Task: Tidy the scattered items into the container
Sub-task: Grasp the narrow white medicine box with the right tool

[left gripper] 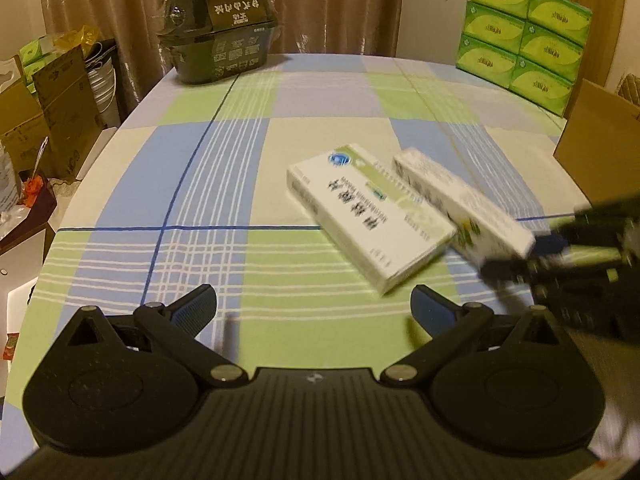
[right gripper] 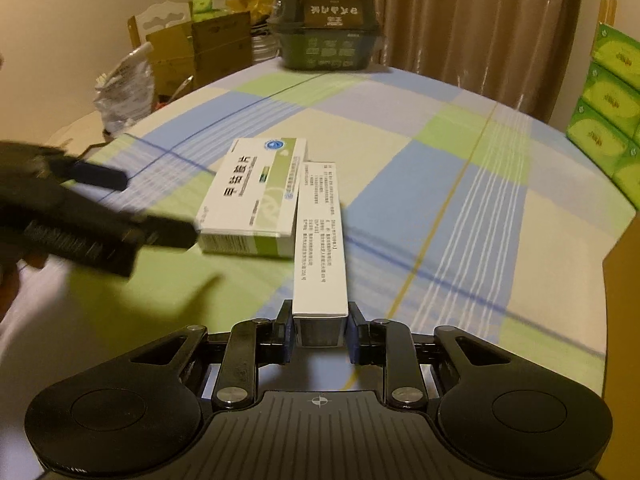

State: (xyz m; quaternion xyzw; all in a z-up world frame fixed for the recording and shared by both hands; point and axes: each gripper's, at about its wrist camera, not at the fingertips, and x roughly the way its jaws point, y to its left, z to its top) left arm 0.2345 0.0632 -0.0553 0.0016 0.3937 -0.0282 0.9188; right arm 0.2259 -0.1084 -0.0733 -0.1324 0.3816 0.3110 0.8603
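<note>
Far left, off the table's edge, stand open cardboard cartons (left gripper: pixel 60 120) with bags and clutter around them. On the checked blue, green and cream tablecloth (left gripper: pixel 224 184), at the far left corner, sits a dark green plastic container (left gripper: pixel 218 30) wrapped in clear film with an orange-and-brown label, in front of a brown curtain (left gripper: pixel 320 4).

The left gripper (left gripper: pixel 314 308) hangs over the near part of the cloth with its blue-padded jaws spread wide and nothing between them.

Just beyond it, near the table's middle, a wide white-and-green medicine box (left gripper: pixel 366 216) lies flat. In the left wrist view its long axis runs diagonally, from far left to near right. In the right wrist view the same box (right gripper: pixel 256 196) lies left of centre, long axis pointing away and slightly right.

Directly to its right, touching along one long side, is a narrow white carton (left gripper: pixel 460 208), about parallel to the wide box. The right gripper (right gripper: pixel 318 330) has its pads clamped on the near end of this narrow carton (right gripper: pixel 320 240). The carton's long axis points straight ahead along the fingers, toward the far edge of the table, and its far end sits against the wide box's right side. Whether that end rests on the cloth or is lifted, I cannot tell. In the left wrist view the right gripper (left gripper: pixel 516 258) enters from the right, blurred.

Far right, a stack of green tissue packs (left gripper: pixel 524 36) stands on the table, and a brown cardboard box (left gripper: pixel 596 148) rises at the right edge.
</note>
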